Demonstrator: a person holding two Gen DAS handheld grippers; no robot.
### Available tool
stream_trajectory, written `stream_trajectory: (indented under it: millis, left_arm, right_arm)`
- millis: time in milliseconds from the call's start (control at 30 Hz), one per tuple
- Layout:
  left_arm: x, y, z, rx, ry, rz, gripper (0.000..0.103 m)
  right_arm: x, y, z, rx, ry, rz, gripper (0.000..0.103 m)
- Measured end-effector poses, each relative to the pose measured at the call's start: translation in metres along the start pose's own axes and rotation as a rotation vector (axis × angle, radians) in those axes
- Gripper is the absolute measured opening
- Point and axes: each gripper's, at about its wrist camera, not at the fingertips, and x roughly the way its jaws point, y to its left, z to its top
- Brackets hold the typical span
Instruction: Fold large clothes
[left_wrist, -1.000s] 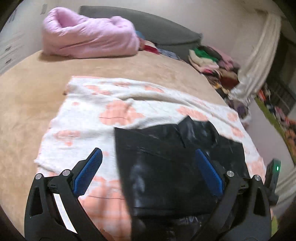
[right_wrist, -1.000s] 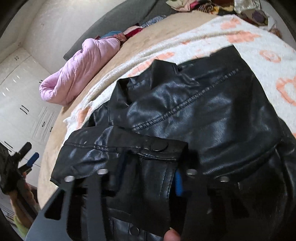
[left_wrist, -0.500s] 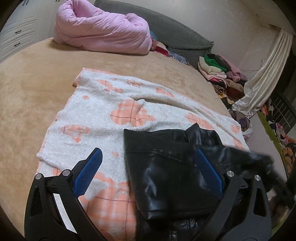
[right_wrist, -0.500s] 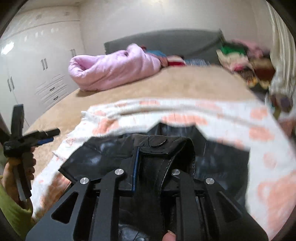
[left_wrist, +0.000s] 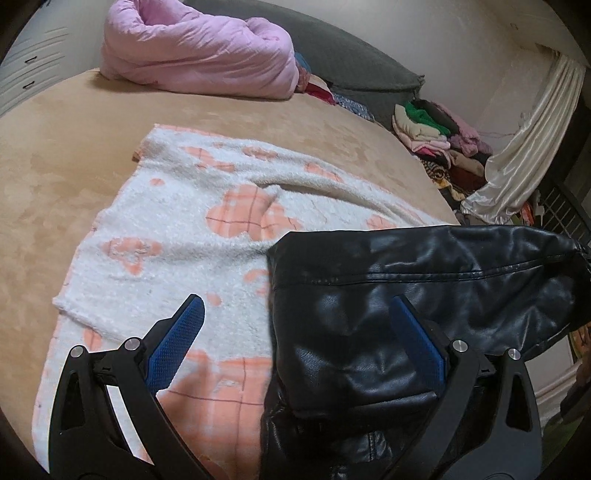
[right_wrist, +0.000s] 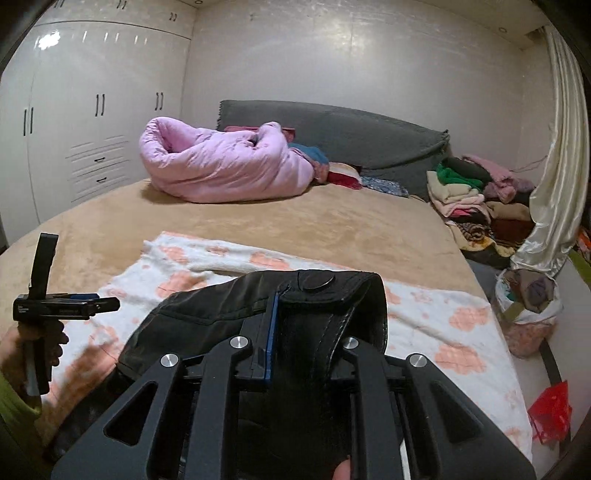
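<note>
Black leather jacket (left_wrist: 424, 295) hangs half raised over the flowered blanket (left_wrist: 184, 229), not yet folded. My left gripper (left_wrist: 295, 332) is spread wide and empty above the blanket; my right gripper (right_wrist: 291, 332) pinches the jacket's snap-buttoned cuff (right_wrist: 325, 291).

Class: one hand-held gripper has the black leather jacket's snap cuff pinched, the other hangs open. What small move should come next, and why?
Probably carry the sleeve across the jacket body. The right hand-held gripper is shut on the cuff of the black leather jacket, lifted above the floral blanket, while the left hand-held gripper is open and holds nothing.
</note>
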Motion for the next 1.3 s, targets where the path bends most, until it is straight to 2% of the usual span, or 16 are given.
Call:
stream_trajectory:
  millis: [233, 300, 367, 400, 467, 533, 567, 633, 767, 867, 1033, 1300]
  left_arm:
    - [0.017, -0.014, -0.011, 0.043, 0.032, -0.022, 0.093]
    - [0.021, -0.019, -0.014, 0.053, 0.037, -0.031, 0.088]
    - [0.025, -0.025, -0.016, 0.065, 0.044, -0.052, 0.072]
    - [0.027, -0.027, -0.017, 0.069, 0.046, -0.054, 0.068]
    - [0.033, -0.032, -0.021, 0.076, 0.062, -0.061, 0.047]
    - [0.038, -0.035, -0.024, 0.085, 0.084, -0.076, 0.031]
    - [0.043, -0.039, -0.027, 0.099, 0.103, -0.082, 0.024]
    - [0.049, -0.044, -0.032, 0.124, 0.131, -0.083, 0.018]
    - [0.068, -0.052, -0.046, 0.166, 0.217, -0.060, 0.018]
    - [0.078, -0.053, -0.052, 0.187, 0.241, -0.042, 0.018]
    - [0.088, -0.048, -0.058, 0.178, 0.272, -0.044, 0.018]
    - [0.092, -0.048, -0.060, 0.183, 0.277, -0.044, 0.018]
  right_arm:
    - [0.002, -0.016, -0.017, 0.052, 0.023, -0.004, 0.015]
    - [0.004, -0.016, -0.020, 0.056, 0.027, -0.006, 0.015]
    - [0.004, -0.016, -0.023, 0.056, 0.032, -0.008, 0.015]
    - [0.004, -0.016, -0.024, 0.057, 0.034, -0.008, 0.015]
    - [0.004, -0.017, -0.025, 0.063, 0.039, -0.009, 0.015]
    - [0.005, -0.019, -0.029, 0.065, 0.048, -0.016, 0.015]
    - [0.006, -0.019, -0.030, 0.064, 0.051, -0.020, 0.015]
    - [0.009, -0.019, -0.034, 0.058, 0.063, -0.033, 0.015]
    - [0.016, -0.019, -0.040, 0.048, 0.083, -0.050, 0.015]
    - [0.024, -0.020, -0.049, 0.048, 0.107, -0.055, 0.015]
    - [0.036, -0.019, -0.062, 0.053, 0.144, -0.061, 0.015]
    - [0.045, -0.023, -0.075, 0.073, 0.168, -0.075, 0.015]
